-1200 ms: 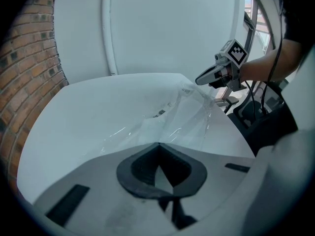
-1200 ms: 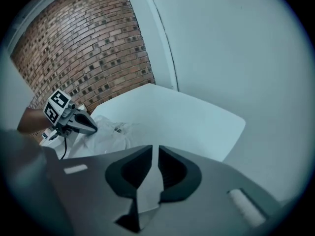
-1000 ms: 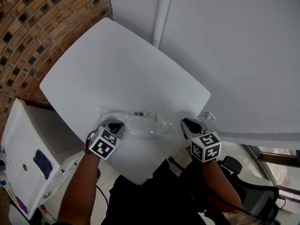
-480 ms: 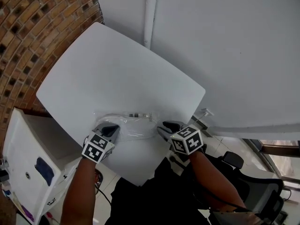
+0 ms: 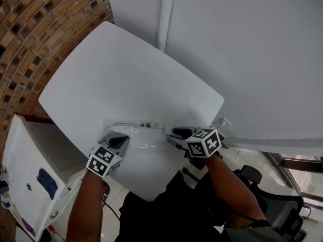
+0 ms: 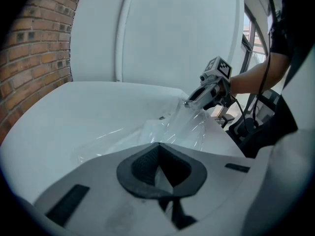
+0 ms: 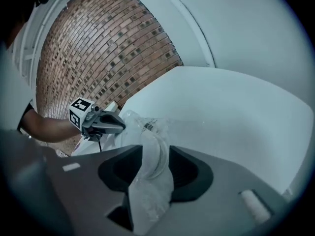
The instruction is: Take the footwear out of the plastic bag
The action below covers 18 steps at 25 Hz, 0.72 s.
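Observation:
A clear plastic bag (image 5: 146, 134) lies flat near the front edge of the white table (image 5: 126, 69). A white piece of footwear (image 7: 155, 151) shows inside it, seen through the film. My left gripper (image 5: 121, 140) is shut on the bag's left end, and a thin fold of film (image 6: 158, 170) sits between its pads. My right gripper (image 5: 174, 133) is at the bag's right end. Its jaws have just been opening, and the bag (image 7: 147, 191) with the footwear's end lies between them, not pinched. In the left gripper view the right gripper (image 6: 193, 100) touches the bag (image 6: 172, 128).
A brick wall (image 5: 30, 24) stands at the left and a white pipe (image 5: 165, 14) runs up the white back wall. A white cabinet (image 5: 25, 160) sits below the table's left corner. An office chair (image 5: 267, 200) is at the lower right.
My right gripper has moved left and down from off the table's corner onto the bag's right end, and its jaws have opened. My left gripper has kept its hold in place.

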Each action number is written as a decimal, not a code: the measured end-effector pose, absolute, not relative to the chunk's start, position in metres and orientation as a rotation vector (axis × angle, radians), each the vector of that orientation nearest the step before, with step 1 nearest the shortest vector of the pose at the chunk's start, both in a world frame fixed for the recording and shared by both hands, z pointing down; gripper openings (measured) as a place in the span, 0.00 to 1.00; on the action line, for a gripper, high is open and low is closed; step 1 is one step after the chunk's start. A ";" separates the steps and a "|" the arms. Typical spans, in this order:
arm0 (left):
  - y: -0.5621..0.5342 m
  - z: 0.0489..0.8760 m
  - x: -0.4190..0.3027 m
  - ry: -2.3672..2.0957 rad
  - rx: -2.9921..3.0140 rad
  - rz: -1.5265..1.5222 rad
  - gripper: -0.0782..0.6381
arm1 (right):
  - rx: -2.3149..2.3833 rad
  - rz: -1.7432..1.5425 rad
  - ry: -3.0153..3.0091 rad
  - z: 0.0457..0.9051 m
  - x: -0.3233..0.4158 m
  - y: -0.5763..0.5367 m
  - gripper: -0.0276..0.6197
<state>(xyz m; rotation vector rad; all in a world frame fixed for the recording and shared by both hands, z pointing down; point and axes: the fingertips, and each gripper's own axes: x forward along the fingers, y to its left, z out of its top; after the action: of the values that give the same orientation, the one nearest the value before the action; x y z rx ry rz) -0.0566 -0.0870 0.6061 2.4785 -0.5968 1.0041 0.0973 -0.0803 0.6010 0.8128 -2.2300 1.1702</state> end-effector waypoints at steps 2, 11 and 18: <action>-0.087 0.606 -0.056 -0.596 2.482 0.996 0.12 | 0.792 1.215 -2.218 0.605 0.096 -0.080 0.31; -0.087 0.606 -0.056 -0.603 2.493 0.981 0.12 | 0.734 1.366 -2.193 0.611 0.087 -0.076 0.33; -0.088 0.602 -0.058 -0.687 2.504 0.931 0.12 | 0.718 1.649 -2.324 0.580 0.093 -0.081 0.16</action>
<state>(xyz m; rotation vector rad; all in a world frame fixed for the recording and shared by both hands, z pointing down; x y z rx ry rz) -0.0583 -0.0879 0.6018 2.5043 -0.6871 0.9313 0.0932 -0.0807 0.5797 0.7176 -2.3237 1.6485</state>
